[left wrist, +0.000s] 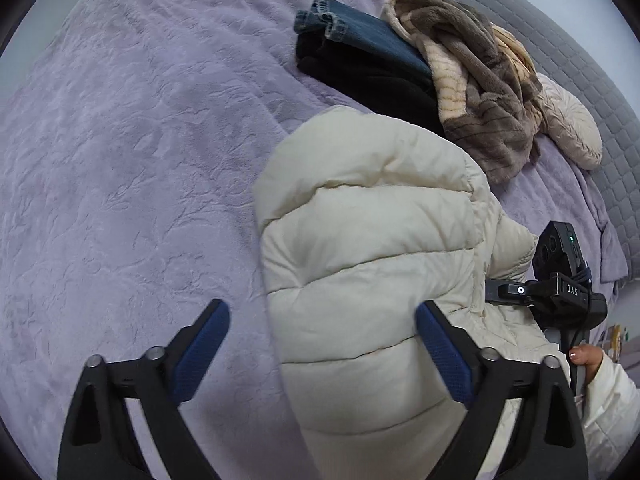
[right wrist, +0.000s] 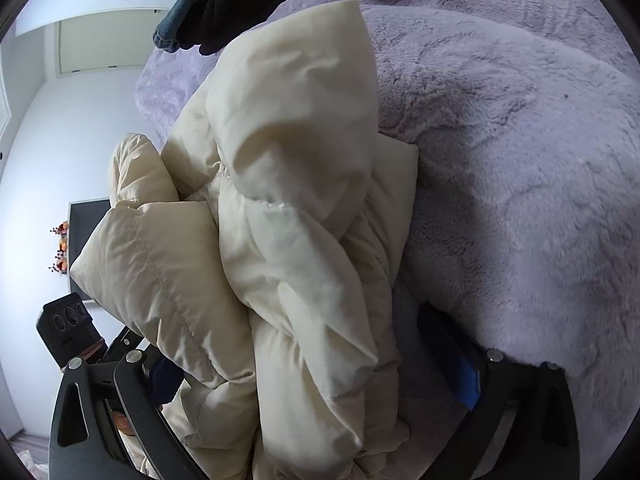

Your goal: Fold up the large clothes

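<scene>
Jacket bundled on the bed, both grippers at its near end.

The cream puffer jacket point(left wrist: 372, 264) lies on the lilac bedspread point(left wrist: 132, 160), long axis running near to far. The left gripper point(left wrist: 322, 356) gapes empty, straddling its left edge. The right gripper point(right wrist: 316, 364) seems spread wide around bunched folds; fabric hides its fingertips.

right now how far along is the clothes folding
Done: jeans and a black garment lie folded together. In hand: the cream puffer jacket, bunched between the jaws of both the left hand-held gripper and right hand-held gripper. Left: the brown fleece, still crumpled.
</scene>
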`<action>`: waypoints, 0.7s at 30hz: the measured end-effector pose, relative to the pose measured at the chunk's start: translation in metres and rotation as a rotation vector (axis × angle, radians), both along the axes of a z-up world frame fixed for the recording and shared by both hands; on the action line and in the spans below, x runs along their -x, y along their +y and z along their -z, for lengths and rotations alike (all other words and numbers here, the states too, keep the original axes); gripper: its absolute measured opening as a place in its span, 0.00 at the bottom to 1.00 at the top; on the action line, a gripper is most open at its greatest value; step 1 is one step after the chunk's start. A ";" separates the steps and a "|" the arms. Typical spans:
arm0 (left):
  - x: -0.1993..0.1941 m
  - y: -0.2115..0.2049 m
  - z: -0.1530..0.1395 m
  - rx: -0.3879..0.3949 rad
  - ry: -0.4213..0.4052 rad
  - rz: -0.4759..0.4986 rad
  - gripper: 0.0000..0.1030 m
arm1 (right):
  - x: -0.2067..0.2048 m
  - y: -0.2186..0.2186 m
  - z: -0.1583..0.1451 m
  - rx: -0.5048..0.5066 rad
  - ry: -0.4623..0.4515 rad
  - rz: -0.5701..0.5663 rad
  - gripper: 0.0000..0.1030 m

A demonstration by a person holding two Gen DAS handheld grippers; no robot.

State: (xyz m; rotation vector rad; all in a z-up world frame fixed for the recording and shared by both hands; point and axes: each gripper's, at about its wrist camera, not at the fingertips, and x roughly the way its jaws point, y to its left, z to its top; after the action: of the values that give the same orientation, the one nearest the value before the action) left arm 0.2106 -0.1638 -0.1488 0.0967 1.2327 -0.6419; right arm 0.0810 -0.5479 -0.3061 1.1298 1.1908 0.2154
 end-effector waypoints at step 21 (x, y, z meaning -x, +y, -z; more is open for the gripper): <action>-0.016 -0.009 0.079 0.268 0.355 0.025 0.99 | 0.003 0.027 -0.023 0.032 -0.035 -0.058 1.00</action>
State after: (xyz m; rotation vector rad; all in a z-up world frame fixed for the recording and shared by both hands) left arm 0.2261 -0.1729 -0.2282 -0.2357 1.4735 -0.8656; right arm 0.0778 -0.5205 -0.2834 1.0604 1.1924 0.2584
